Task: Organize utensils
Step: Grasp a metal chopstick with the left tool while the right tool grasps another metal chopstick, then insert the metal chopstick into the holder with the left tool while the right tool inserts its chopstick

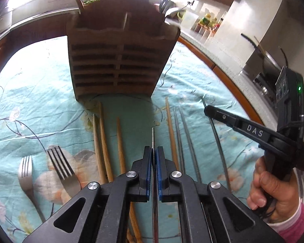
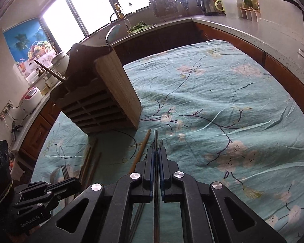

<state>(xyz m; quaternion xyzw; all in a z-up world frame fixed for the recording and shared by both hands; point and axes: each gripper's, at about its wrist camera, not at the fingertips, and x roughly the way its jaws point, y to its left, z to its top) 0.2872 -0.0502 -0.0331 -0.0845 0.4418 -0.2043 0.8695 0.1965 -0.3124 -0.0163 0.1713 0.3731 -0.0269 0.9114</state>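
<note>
Currently listed, placed against the wooden utensil holder (image 1: 119,60) standing on the floral tablecloth (image 1: 30,105): left gripper (image 1: 154,151), clenched on one metal chopstick (image 1: 153,137), tip aimed toward the holder's base, seemingly for slotting. Right gripper (image 2: 156,154), likewise clenched on a dark metal chopstick (image 2: 155,139). Wooden chopsticks (image 1: 103,133), more grey metal chopsticks (image 1: 182,133) and two forks (image 1: 62,168) lie before the holder, awaiting sorting.
</note>
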